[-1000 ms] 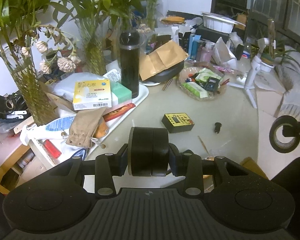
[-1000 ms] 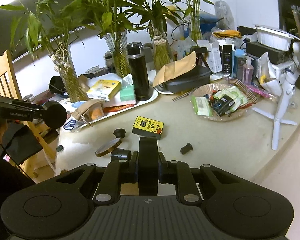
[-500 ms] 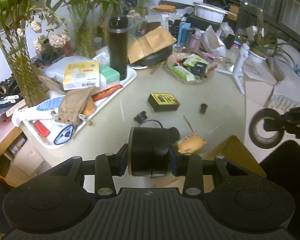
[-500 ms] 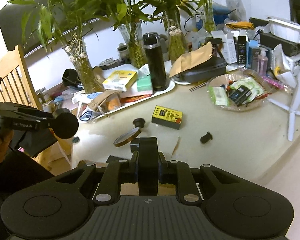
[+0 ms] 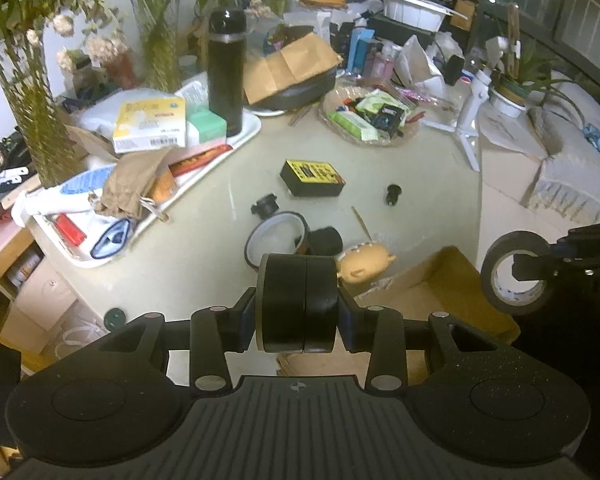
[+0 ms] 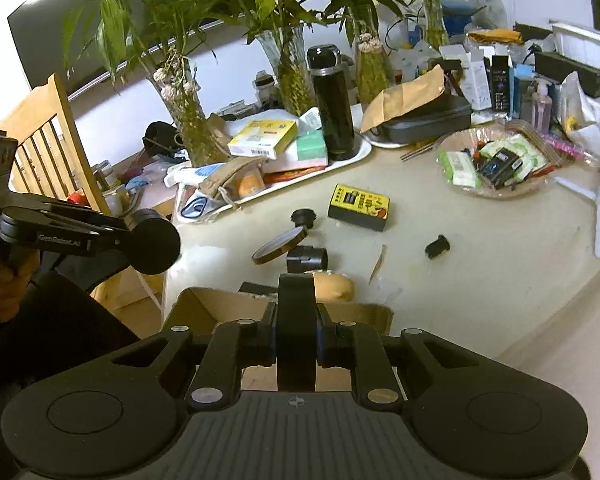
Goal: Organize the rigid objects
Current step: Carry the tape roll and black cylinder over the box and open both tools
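Note:
My left gripper (image 5: 298, 304) is shut on a thick black disc-shaped object (image 5: 296, 304), also seen from the right wrist view (image 6: 152, 240). My right gripper (image 6: 296, 332) is shut on a black tape roll (image 6: 296, 332), seen as a ring in the left wrist view (image 5: 516, 276). Both hover near an open cardboard box (image 5: 436, 288) at the table's near edge. On the table lie a yellow-and-black box (image 5: 312, 178), an amber tape ring (image 5: 276, 240), a black cylinder (image 5: 326, 242), a tan pig-shaped toy (image 5: 366, 266), a black knob (image 5: 266, 206) and a small black plug (image 5: 393, 194).
A white tray (image 5: 244, 136) holds boxes, a pouch and a tall black bottle (image 5: 226, 72). A basket of packets (image 5: 368, 120) and a white tripod (image 5: 470, 120) stand at the right. Vases with plants line the back. A wooden chair (image 6: 44, 144) stands at the left.
Both grippers have pulled back from the table toward the near edge. The cardboard box, pig toy and tape ring have come into view below them.

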`<state>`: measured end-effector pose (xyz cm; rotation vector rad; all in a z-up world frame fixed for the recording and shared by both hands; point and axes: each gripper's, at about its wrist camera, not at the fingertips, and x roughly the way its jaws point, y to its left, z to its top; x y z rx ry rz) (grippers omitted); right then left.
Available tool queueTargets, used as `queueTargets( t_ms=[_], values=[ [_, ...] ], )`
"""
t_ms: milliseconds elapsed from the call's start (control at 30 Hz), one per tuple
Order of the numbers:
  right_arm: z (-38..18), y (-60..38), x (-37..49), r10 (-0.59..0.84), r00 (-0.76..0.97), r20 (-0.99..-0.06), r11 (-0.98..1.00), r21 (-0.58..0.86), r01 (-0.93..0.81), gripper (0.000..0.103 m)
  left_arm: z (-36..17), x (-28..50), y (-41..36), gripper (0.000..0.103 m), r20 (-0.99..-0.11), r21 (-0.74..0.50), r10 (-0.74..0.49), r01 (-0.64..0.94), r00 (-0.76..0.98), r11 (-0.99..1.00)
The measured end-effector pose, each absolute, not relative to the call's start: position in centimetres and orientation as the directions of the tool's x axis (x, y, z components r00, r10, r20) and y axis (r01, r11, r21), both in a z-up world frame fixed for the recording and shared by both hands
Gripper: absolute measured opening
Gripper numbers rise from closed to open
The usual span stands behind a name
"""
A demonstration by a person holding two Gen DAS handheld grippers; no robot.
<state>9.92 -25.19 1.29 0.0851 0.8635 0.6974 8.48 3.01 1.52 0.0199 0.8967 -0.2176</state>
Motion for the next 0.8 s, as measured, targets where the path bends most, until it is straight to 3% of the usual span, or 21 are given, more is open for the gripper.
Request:
queueTargets(
  t_ms=[433,800],
  values=[
    [-0.9,-23.8,10.1,0.584,0.386,-0.715,0.778,0.355,-0.518,0.02,-1.6,7.8,1.8,0.039,-0.845,-0.117,-0.195,0.182,0.499,0.976],
    [-2.9,-23.1,11.4,0.54,0.36,-0.761,0.809,0.351,-0.471,0.02,-3.5,8.9,-0.1,0.039,-0.891,-0.173,-0.186,0.071,0.415,0.982]
  ],
)
